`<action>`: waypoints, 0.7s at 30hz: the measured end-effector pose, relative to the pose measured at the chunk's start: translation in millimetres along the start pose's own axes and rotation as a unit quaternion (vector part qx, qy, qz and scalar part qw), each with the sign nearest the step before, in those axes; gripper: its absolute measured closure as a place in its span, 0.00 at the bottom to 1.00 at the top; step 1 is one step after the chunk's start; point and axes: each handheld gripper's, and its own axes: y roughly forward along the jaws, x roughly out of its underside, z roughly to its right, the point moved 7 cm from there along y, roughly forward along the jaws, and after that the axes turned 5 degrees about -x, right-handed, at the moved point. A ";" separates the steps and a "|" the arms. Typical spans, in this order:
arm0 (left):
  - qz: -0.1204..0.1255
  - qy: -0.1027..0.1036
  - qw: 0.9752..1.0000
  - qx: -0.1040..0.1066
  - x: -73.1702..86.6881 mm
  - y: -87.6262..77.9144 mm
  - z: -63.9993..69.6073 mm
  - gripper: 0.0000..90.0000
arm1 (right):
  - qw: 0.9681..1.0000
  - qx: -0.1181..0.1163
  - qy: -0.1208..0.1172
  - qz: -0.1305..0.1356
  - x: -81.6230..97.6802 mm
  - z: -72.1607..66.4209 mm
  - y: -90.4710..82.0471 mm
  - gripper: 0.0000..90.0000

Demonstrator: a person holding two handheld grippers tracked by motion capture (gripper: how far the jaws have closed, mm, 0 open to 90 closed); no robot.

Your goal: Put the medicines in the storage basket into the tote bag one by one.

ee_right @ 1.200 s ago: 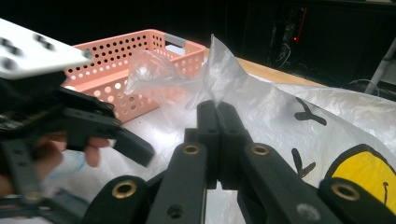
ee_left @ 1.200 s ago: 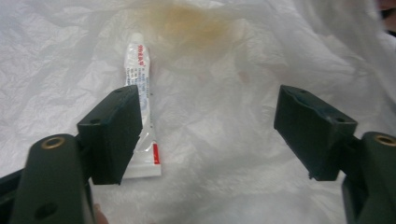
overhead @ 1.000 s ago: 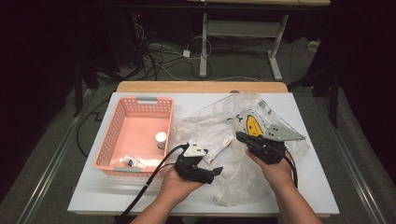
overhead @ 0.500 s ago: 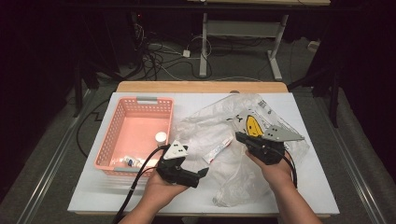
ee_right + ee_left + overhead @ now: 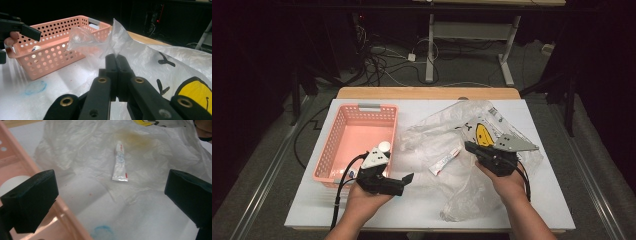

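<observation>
Two hand-held grippers over a white table (image 5: 312,210). Far left: pink basket (image 5: 326,150), small white round item (image 5: 384,146) inside. Just off its near right corner: left gripper (image 5: 404,182), shifted left from over the bag within the last second, jaws just opened wide, nothing between them. Centre: small white tube (image 5: 445,160), lying flat on the crumpled clear plastic bag (image 5: 447,135), same spot as before, between both grippers. Right: right gripper (image 5: 469,147), unmoved, jaws pinched tight on a fold of bag film, lifting it. Probably means tube yet to be picked up, left gripper free and facing it.
</observation>
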 end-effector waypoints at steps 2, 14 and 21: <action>-0.001 -0.002 1.000 -0.011 1.9 -3.1 -7.2 0.00 | 1.000 0.000 0.000 0.000 -0.3 0.2 -0.4 1.00; -0.005 -0.027 0.998 -0.061 9.5 -20.8 -45.5 0.00 | 1.000 -0.001 0.001 -0.001 0.8 0.4 0.1 1.00; -0.002 -0.053 0.995 -0.085 15.0 -32.3 -69.8 0.00 | 1.000 -0.001 0.002 -0.002 0.8 0.4 0.3 1.00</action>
